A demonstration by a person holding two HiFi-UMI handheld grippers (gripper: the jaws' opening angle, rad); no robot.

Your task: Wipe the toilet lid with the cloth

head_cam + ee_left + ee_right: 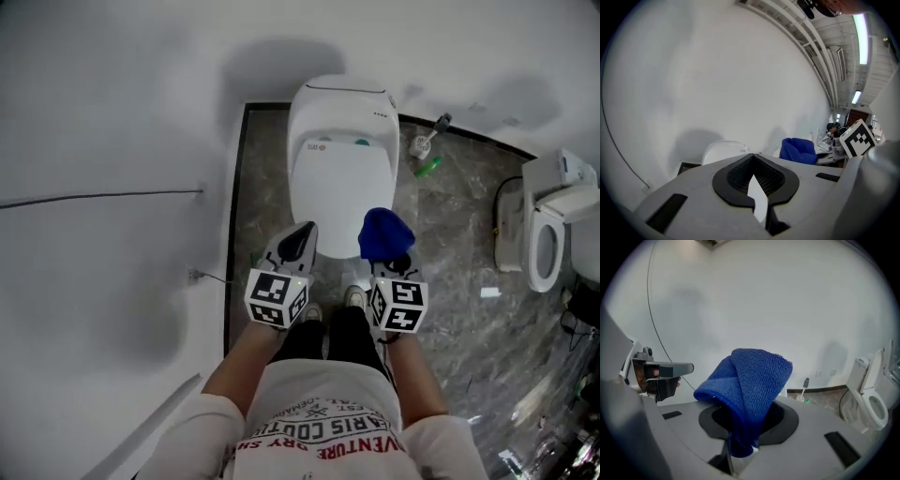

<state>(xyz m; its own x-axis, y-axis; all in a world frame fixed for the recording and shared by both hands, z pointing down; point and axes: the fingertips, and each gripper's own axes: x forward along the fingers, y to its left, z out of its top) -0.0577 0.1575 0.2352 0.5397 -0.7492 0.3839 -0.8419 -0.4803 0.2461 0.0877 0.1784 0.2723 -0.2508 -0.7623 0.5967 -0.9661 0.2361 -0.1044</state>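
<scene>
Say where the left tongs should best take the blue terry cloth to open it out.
Probably the loose folded top of the blue terry cloth, coming from the left. The right tongs pinch only its lower end, so the fold stands free above them and bulges out to the left.
</scene>
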